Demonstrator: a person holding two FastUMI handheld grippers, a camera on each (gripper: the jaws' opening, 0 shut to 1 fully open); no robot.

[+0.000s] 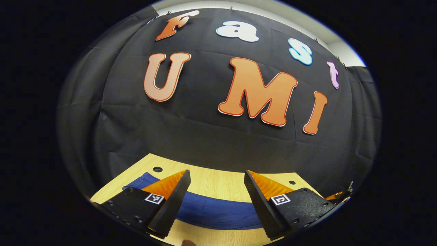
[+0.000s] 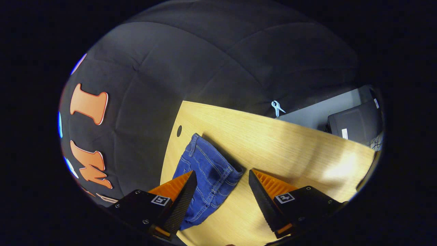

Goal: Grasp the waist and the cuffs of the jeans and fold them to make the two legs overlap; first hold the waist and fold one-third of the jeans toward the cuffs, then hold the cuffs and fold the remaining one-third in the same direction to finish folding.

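Both tools are spread wide with nothing between the fingers, hovering over the wooden counter point(image 2: 290, 143). In the left gripper view the left tool point(image 1: 216, 181) sits above the jeans point(image 1: 211, 210), which stretch as a blue band across the counter right under and between its fingers, not touching as far as I can tell. In the right gripper view the right tool point(image 2: 222, 181) hangs over one end of the jeans point(image 2: 208, 174), seams and stitching showing, with the denim under its left finger and bare wood under the other; a small clip point(image 2: 277, 107) hangs on the booth wall behind.
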